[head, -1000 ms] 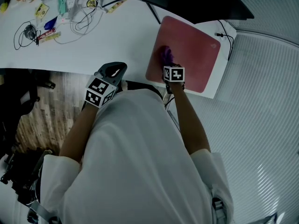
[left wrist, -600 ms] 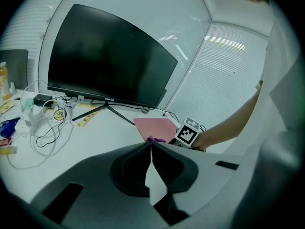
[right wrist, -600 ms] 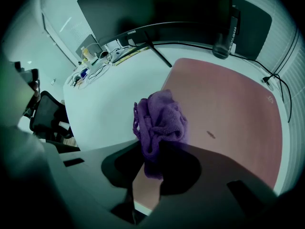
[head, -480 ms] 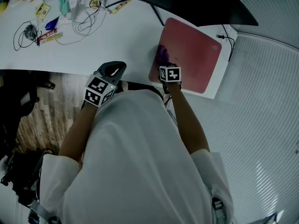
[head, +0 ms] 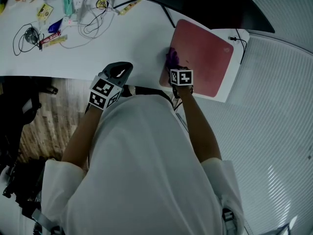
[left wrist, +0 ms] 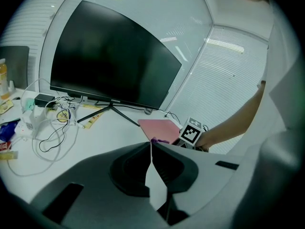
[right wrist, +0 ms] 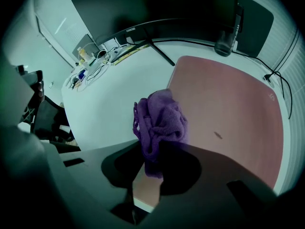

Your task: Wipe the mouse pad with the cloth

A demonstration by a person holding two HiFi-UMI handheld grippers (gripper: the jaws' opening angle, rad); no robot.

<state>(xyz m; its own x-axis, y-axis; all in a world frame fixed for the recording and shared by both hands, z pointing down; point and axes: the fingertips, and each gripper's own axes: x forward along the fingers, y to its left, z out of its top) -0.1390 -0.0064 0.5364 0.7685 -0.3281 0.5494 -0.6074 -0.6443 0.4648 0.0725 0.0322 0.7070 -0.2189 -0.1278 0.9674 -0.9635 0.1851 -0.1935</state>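
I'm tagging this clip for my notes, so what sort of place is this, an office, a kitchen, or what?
Most likely an office or home workstation: a big curved monitor stands on a white desk, which also holds a pink mouse pad and loose cables.

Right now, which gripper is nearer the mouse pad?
Right. The right gripper is over the left edge of the pad, shut on the cloth there. The left gripper is shut and empty, off to the pad's left at the desk's near edge.
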